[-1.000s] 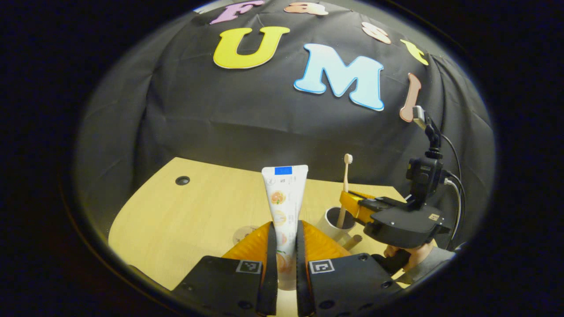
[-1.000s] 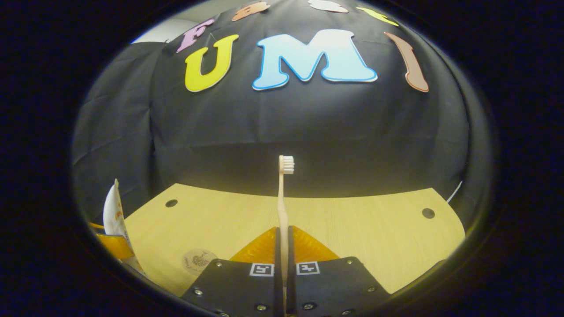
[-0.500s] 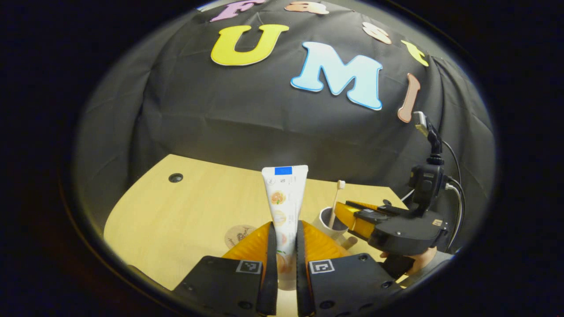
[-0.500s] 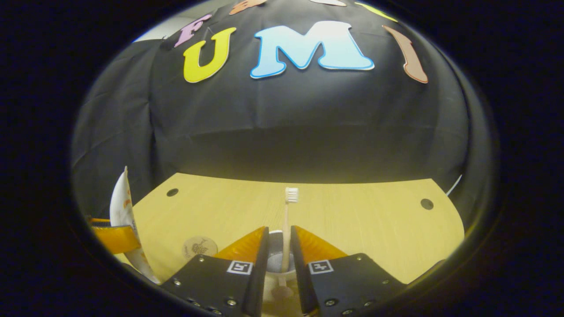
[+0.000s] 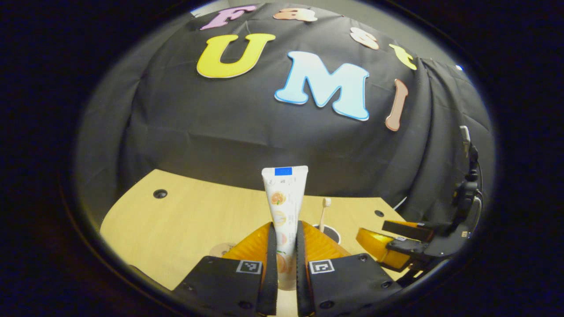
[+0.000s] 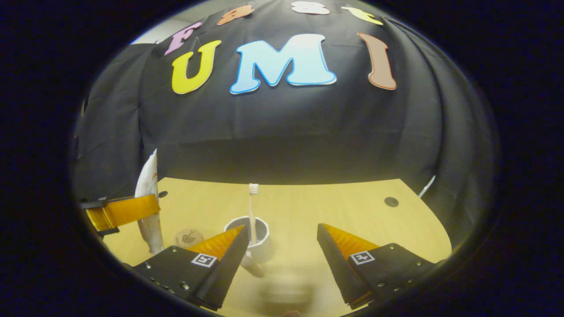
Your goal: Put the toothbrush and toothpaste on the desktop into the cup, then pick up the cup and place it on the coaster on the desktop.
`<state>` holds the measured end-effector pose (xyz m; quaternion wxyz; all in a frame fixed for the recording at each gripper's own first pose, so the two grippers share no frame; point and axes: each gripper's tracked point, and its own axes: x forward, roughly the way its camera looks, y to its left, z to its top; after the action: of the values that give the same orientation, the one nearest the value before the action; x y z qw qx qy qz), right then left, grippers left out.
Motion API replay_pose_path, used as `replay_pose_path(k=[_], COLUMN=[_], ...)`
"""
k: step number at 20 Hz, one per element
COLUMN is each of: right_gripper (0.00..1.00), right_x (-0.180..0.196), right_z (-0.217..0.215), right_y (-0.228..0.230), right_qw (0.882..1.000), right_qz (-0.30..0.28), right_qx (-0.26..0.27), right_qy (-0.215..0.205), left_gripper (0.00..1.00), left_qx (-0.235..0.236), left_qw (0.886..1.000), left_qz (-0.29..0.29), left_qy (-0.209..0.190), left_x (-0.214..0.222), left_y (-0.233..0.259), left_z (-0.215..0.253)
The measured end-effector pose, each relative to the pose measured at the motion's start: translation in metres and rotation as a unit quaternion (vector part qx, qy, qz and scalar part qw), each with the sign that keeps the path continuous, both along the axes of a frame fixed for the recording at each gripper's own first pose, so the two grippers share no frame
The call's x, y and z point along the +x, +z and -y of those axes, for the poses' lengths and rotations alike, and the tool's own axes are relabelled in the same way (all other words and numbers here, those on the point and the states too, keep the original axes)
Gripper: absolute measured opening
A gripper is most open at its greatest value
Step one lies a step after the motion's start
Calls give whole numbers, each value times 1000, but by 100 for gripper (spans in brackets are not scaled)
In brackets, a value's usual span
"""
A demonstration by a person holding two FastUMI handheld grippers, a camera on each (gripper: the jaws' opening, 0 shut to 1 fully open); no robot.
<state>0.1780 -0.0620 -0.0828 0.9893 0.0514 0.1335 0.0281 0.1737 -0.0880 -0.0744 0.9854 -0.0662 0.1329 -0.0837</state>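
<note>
a: left gripper (image 5: 285,259)?
b: pinching the toothpaste (image 5: 284,198) upright above the table (image 5: 194,215).
a: right gripper (image 6: 282,246)?
b: spread wide. toothbrush (image 6: 252,211) stands in the cup (image 6: 260,242); coaster (image 6: 188,237) lies beside it.

The desktop (image 6: 352,211) looks like pale wood laminate, smooth with a fine straight grain and a soft sheen. The cup (image 6: 259,237) is plain white, smooth and matt, perhaps ceramic or plastic. The toothbrush (image 6: 252,211) standing in it has a pale matt handle. The toothpaste (image 5: 284,198) is a smooth, slightly glossy plastic tube with printed pictures. The coaster (image 6: 188,237) near the desktop's left edge looks like matt light wood or cork.
</note>
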Motion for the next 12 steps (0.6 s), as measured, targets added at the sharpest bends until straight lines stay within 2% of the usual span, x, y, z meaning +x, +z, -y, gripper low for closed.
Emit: replay_pose_path(k=[6,9,12], right_gripper=[93,94,94], right_x=[-52,-72,-86], right_z=[56,75,85], right_y=[-23,-35,-45], right_qw=[997,995,992], right_qz=[-43,-67,-88], right_qx=[1,6,15], right_qy=[-57,-79,-90], left_gripper=[24,24,24], left_qx=[-48,-68,-62], left_qw=[992,987,986], left_qz=[110,132,135], left_qy=[-49,-66,-71], left_x=[51,76,97], left_y=[33,29,8], left_z=[52,74,86])
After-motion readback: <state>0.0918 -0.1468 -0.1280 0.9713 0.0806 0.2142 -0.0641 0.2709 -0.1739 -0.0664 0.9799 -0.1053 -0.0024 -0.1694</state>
